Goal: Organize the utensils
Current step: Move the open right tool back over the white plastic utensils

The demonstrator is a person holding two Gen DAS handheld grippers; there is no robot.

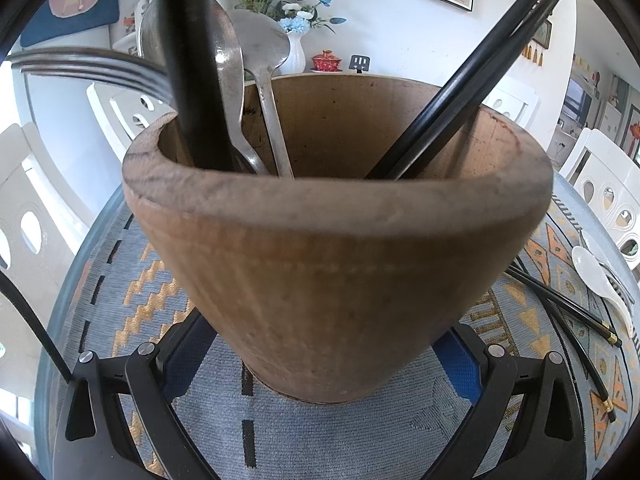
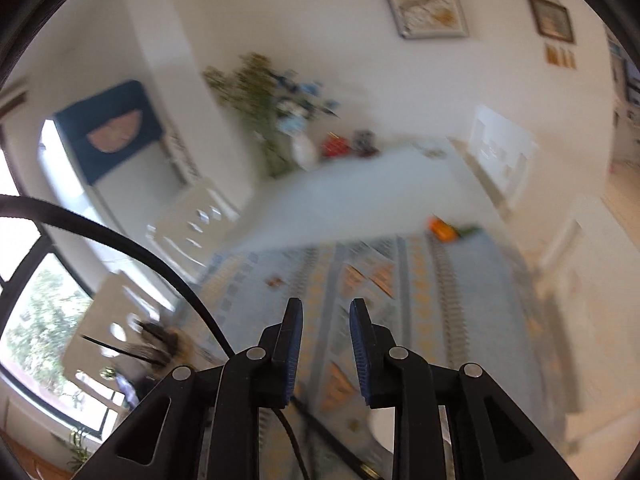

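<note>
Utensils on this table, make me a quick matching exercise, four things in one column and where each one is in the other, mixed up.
Things:
1. wooden holder
2. metal spoons
3. white spoon
4. right fingers

Places or states:
A. lying on the mat at the right
B. standing in the holder
C. between the left fingers
D. apart, nothing between them

Pairs: 1-C, 2-B, 3-A, 4-D
</note>
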